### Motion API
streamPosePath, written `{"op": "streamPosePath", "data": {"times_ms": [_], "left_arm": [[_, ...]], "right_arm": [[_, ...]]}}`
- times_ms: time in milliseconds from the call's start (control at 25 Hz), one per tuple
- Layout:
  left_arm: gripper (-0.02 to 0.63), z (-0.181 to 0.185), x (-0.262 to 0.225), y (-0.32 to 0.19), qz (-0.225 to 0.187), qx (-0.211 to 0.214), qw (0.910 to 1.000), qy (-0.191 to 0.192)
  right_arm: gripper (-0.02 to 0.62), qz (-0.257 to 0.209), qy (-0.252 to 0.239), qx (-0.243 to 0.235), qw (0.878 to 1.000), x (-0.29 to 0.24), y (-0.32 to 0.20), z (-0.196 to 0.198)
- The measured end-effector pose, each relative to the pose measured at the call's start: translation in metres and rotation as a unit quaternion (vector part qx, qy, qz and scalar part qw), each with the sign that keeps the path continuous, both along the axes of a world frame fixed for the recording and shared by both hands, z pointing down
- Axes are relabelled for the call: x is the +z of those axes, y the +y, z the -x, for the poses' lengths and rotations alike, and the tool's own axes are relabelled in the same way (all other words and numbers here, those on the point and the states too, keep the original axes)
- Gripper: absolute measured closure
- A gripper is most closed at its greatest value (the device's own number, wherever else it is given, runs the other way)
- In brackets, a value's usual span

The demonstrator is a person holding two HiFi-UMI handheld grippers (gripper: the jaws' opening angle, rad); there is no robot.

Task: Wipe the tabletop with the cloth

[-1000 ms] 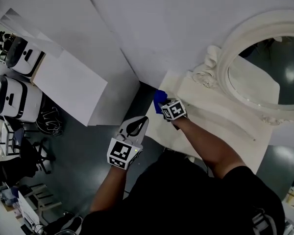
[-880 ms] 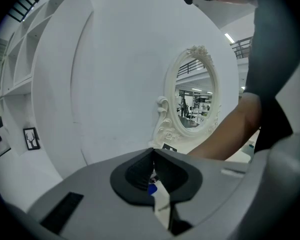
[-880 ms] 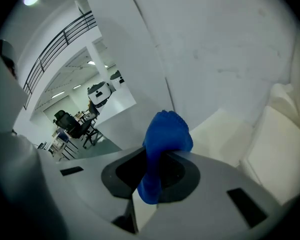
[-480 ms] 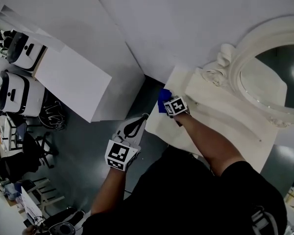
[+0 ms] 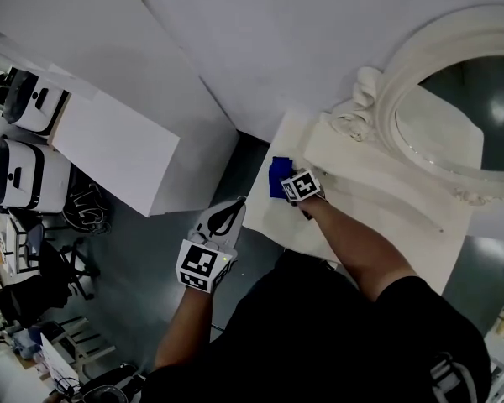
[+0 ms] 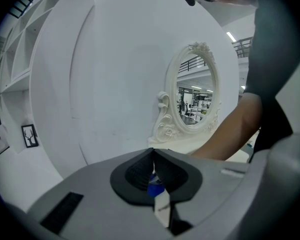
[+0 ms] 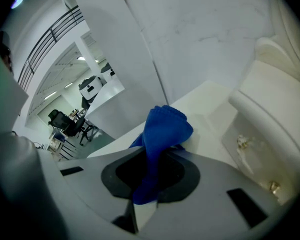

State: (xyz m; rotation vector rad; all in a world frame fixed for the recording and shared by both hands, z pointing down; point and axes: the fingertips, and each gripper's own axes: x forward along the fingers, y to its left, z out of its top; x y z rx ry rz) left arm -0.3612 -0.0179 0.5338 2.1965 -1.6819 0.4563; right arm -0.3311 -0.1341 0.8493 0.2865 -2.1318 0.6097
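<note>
Cloth, a single deep-blue piece, was pinched between the jaws of the right hand-held gripper, its bunched, folded bulk sticking out past the tips at the left edge of the white worktop, near the far left corner. Two hand-held grippers were in view: the left hand-held gripper hung off the worktop over the dark floor, just beside that edge, jaws pressed together. One oval mirror in an ornate white frame stood along the worktop's far edge.
</note>
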Motion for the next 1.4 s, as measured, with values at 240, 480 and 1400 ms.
{"op": "streamPosePath", "data": {"times_ms": [240, 480, 1400], "left_arm": [[0.592, -0.028, -0.005, -0.012, -0.004, 0.025, 0.9997, -0.003], [0.592, -0.067, -0.013, -0.029, -0.001, 0.063, 0.998, -0.003], [0.592, -0.287, -0.022, -0.097, -0.011, 0.267, 0.9636, 0.003]], "right_arm": [[0.554, -0.003, 0.014, 0.011, 1.0, 0.001, -0.005, -0.049], [0.552, -0.005, 0.025, 0.036, 0.999, 0.001, -0.007, -0.111], [0.552, -0.017, 0.082, 0.268, 0.96, -0.001, -0.039, -0.458]]}}
